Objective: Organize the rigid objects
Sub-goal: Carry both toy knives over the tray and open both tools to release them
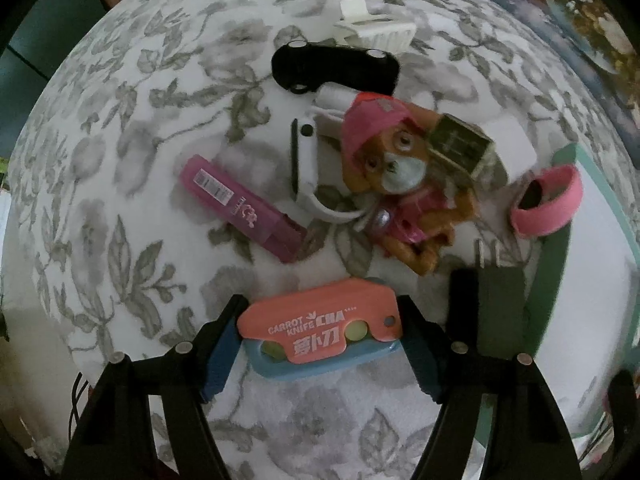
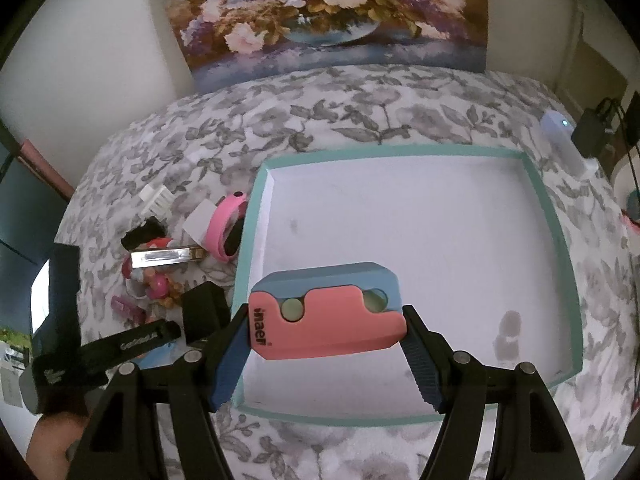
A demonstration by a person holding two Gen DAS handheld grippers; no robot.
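Placement comes first for the right gripper (image 2: 326,314): its fingers are clamped on the two short ends of the held carrot knife (image 2: 328,320), which hangs above the near-left part of the tray (image 2: 392,151). I would lower it until it is just above the white floor, keep it level, and release it close to a corner so there is room for the rest.

The left gripper (image 1: 322,312) points down over the lettered carrot knife (image 1: 316,324), which lies flat on the floral cloth (image 1: 120,184). Its fingers bracket the knife end to end. The ribbed pads look flush with the knife's ends, but I cannot tell whether they press yet. The grip should be centred and squeezed squarely before any lift, since the rounded corners could let it swivel out.

Both knives are smooth, hard plastic slabs. Each has a coral shell over a pale blue body, round cut-outs and chamfered corners. They should slide easily on the tray's smooth floor.

The tray is shallow and square, with a teal rim. Beyond the left gripper lie a glossy moulded dog figure (image 1: 400,184), a translucent purple case (image 1: 236,204), a soft-looking pink band (image 1: 548,204) and a matte black piece (image 1: 336,68).
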